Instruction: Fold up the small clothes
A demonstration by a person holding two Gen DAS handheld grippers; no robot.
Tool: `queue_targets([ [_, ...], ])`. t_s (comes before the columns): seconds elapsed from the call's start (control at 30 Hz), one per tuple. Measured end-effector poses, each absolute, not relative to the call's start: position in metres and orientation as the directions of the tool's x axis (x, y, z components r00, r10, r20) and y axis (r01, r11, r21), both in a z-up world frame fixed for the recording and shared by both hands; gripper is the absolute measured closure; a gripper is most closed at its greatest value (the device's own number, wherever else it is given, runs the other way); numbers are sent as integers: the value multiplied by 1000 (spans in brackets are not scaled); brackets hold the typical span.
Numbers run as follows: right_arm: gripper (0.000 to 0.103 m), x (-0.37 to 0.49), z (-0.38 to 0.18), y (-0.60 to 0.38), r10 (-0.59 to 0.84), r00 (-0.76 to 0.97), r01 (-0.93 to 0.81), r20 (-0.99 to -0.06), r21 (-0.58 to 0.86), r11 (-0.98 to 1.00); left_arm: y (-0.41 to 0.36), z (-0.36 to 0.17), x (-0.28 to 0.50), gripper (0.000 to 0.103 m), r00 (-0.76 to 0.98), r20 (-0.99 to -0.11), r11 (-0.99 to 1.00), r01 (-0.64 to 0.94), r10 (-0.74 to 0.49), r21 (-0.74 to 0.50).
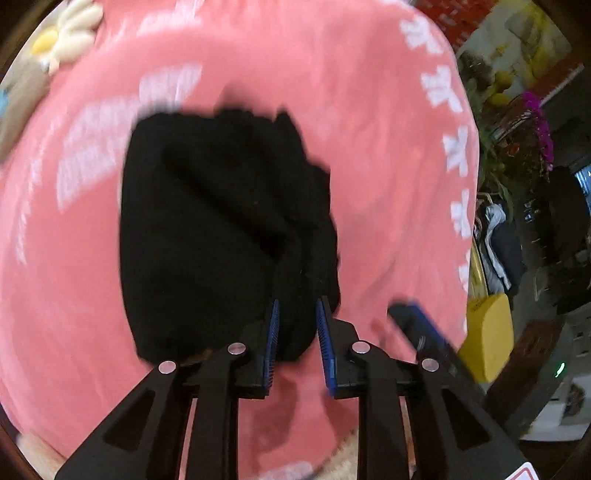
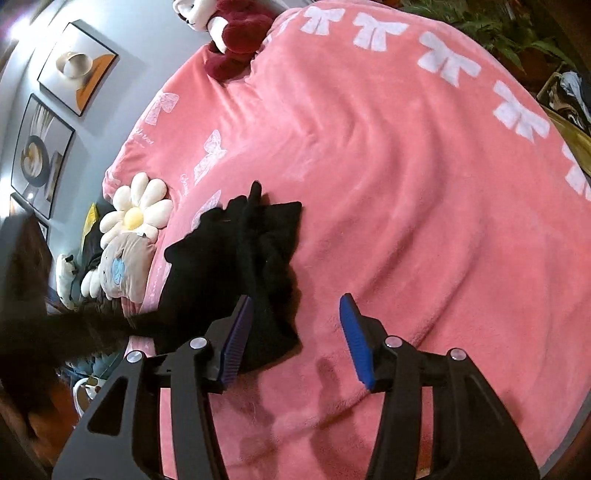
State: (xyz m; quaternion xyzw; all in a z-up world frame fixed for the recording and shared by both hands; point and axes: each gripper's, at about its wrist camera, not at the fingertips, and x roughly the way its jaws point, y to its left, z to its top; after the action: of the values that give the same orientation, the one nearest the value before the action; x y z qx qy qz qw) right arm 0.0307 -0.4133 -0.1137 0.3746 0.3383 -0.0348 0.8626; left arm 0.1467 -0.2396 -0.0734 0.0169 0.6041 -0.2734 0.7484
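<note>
Black garment point(image 1: 221, 236) lies bunched on the pink bed point(image 1: 388, 166), its near edge between the narrowly parted jaws of the left hand-held gripper point(image 1: 295, 321), while the right hand-held gripper point(image 2: 295, 325), jaws apart and empty, hangs just right of it.

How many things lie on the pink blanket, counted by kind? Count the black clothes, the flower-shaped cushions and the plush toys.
Black garment: 1, bunched on the pink blanket
Flower-shaped cushion: 1
Plush toy in dark red clothing: 1, at the blanket's far edge
Total: 3
</note>
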Motion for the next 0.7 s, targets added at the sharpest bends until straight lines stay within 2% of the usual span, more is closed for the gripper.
queue_targets([
  [0.03, 53, 31, -112, -411, 194, 767, 307, -612, 615, 726, -234, -73, 142, 81, 111, -911, 846, 428, -397, -317],
  [0.1, 51, 33, -107, -405, 201, 758, 284, -621, 591, 755, -218, -69, 130, 70, 129, -908, 847, 433, -398, -309],
  [0.13, 49, 38, -100, -398, 214, 750, 255, -626, 572, 780, -208, -65, 125, 62, 153, -909, 853, 432, -388, -292],
  [0.2, 43, 50, -89, -385, 227, 735, 209, -639, 533, 820, -181, -52, 115, 60, 227, -900, 865, 437, -373, -248],
  [0.23, 32, 56, -86, -380, 234, 720, 196, -654, 514, 835, -170, -48, 112, 59, 257, -898, 871, 439, -357, -220],
  [0.27, 30, 63, -85, -376, 235, 704, 191, -670, 497, 847, -162, -44, 112, 57, 275, -898, 876, 440, -343, -200],
  [0.4, 30, 98, -77, -366, 188, 661, 206, -727, 417, 886, -115, -36, 110, 55, 299, -895, 899, 387, -332, -204],
  [0.53, 30, 123, -54, -341, 174, 683, 137, -710, 358, 924, -81, -35, 109, 54, 304, -893, 917, 328, -331, -228],
  [0.63, 28, 160, -68, -304, 166, 582, 26, -796, 222, 975, -65, -42, 105, 52, 291, -896, 921, 301, -335, -247],
  [0.67, 35, 170, -77, -297, 162, 559, 6, -813, 199, 980, -59, -47, 104, 52, 278, -900, 923, 292, -335, -253],
  [0.7, 47, 185, -91, -292, 156, 520, -18, -840, 172, 985, -55, -50, 102, 52, 274, -903, 925, 284, -330, -252],
])
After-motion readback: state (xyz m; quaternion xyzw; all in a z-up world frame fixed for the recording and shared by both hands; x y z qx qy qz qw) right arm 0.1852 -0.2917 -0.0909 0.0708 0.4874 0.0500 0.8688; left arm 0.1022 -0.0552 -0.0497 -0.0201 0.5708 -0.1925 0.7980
